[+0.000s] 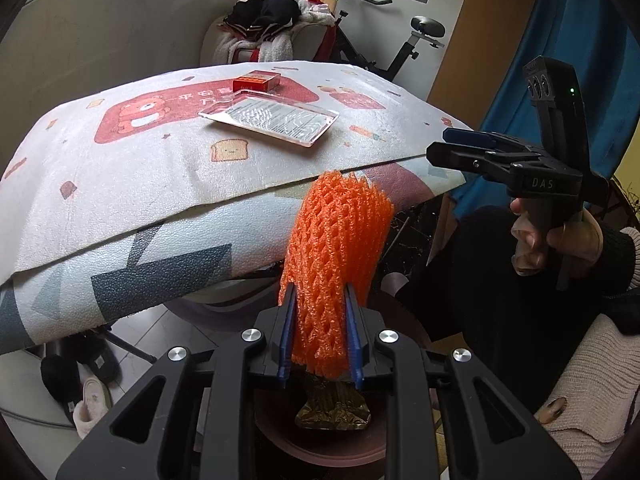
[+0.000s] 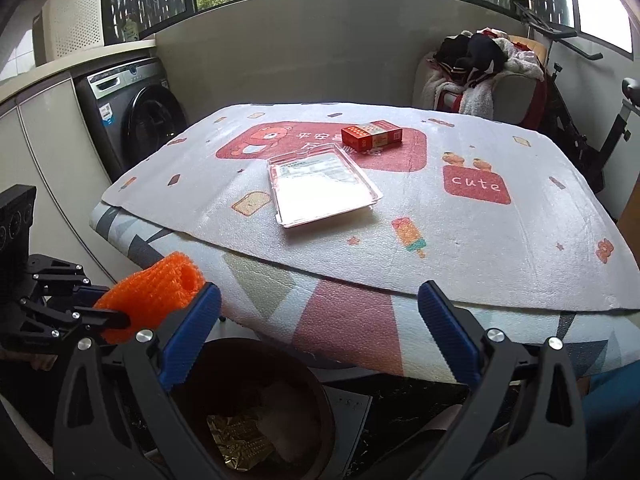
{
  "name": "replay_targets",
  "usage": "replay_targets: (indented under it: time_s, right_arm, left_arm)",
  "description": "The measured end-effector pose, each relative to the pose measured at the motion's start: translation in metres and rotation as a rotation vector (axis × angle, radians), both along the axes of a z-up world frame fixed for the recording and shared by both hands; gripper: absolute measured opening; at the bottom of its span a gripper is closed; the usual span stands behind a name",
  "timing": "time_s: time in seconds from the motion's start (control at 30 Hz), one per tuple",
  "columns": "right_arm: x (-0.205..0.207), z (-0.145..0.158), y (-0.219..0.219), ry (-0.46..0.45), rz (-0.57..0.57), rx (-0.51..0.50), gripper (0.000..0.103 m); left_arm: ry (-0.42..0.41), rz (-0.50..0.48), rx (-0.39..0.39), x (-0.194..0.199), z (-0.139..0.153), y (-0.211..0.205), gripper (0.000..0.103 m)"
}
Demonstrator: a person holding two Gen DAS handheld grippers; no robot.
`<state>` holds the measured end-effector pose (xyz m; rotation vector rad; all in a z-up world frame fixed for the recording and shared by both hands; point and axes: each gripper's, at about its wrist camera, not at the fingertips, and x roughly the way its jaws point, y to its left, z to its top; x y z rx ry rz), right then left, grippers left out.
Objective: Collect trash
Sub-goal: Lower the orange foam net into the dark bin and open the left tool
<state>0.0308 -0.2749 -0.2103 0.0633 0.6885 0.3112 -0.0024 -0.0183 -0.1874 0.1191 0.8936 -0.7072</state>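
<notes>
Item: orange foam net (image 1: 336, 264), clenched in your left gripper (image 1: 320, 320) above the dark bin (image 2: 316, 396).
Right gripper (image 2: 320, 332): released, holding nothing.
Risk: the light net may cling to the pads or drift past the rim.
Surface (image 2: 480, 240): printed mat, clear plastic tray (image 2: 320, 188), red box (image 2: 372, 135).
Room: washing machine (image 2: 132, 112), exercise bike (image 1: 400, 40).

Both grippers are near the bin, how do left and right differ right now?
The left gripper is shut on the orange foam net; the right gripper is open and holds nothing. The left one's pads press the net's sides, while the right one's pads stand wide apart. Both sit off the table's near edge, above the dark bin.
</notes>
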Motion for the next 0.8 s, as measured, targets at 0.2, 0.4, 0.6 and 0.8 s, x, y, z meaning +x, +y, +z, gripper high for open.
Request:
replay_targets:
  time_s: [0.2, 0.4, 0.6, 0.8]
  right_arm:
    - [0.001, -0.001, 0.000, 0.004, 0.004, 0.002, 0.097]
    - [0.000, -0.001, 0.001, 0.007, 0.007, -0.001, 0.097]
    - [0.002, -0.002, 0.001, 0.014, 0.005, 0.004, 0.097]
    - [0.003, -0.003, 0.003, 0.020, 0.011, 0.000, 0.097]
  left_arm:
    - [0.001, -0.026, 0.021, -0.004, -0.002, -0.009, 0.042]
    - [-0.007, 0.008, 0.016, -0.001, -0.001, -0.006, 0.067]
    - [-0.022, 0.130, 0.028, 0.007, 0.000, 0.007, 0.078]
    - [-0.017, 0.208, 0.019, 0.014, 0.002, 0.019, 0.079]
